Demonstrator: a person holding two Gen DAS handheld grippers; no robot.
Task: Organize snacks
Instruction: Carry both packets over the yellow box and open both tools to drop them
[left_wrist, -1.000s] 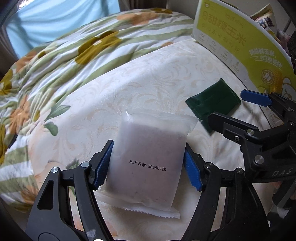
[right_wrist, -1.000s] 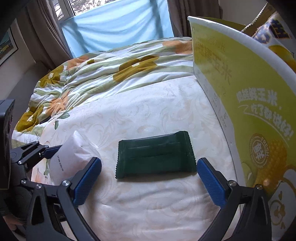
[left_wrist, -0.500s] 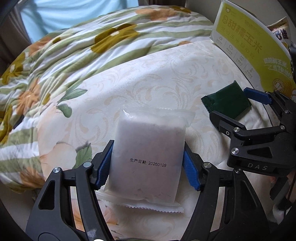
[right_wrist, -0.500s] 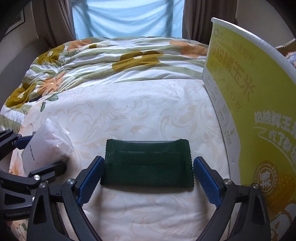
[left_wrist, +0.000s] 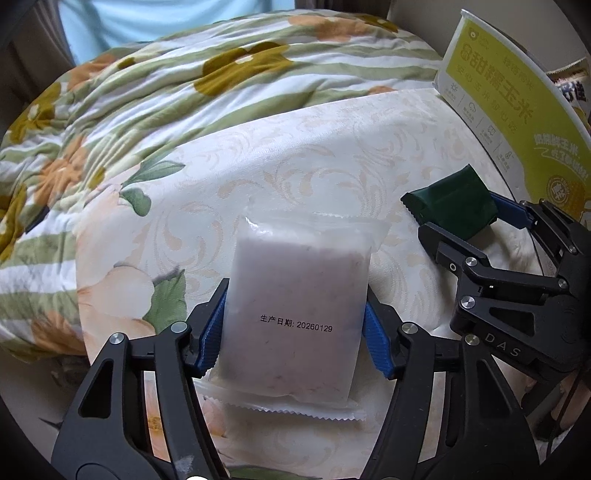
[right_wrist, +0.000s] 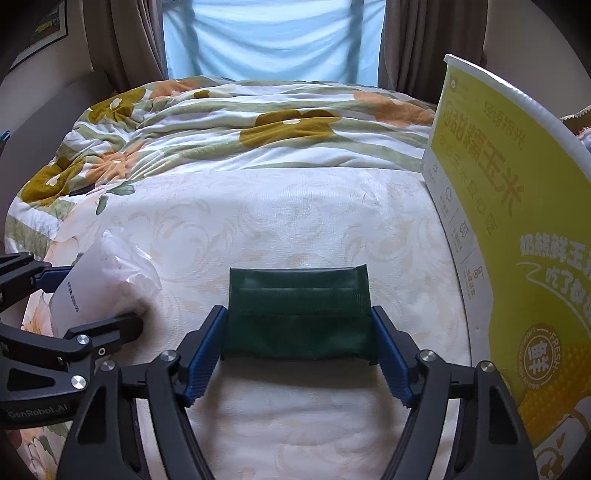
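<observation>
My left gripper (left_wrist: 293, 332) is shut on a white translucent snack packet (left_wrist: 295, 314) with a printed date and holds it above the bed. The packet also shows at the left of the right wrist view (right_wrist: 99, 288). My right gripper (right_wrist: 297, 350) is shut on a dark green snack packet (right_wrist: 299, 314), its blue pads pressing both short ends. That green packet and the right gripper (left_wrist: 461, 221) show at the right of the left wrist view, the packet (left_wrist: 454, 201) lifted off the sheet.
A cream patterned mattress sheet (right_wrist: 295, 229) lies under both grippers. A floral quilt (right_wrist: 240, 129) is bunched at the far side. A yellow and white box (right_wrist: 498, 221) stands along the right. A curtained window (right_wrist: 273, 37) is behind the bed.
My right gripper moved forward and closed on the green packet, then lifted it. My left gripper, still holding the white packet, rose and pulled back a little.
</observation>
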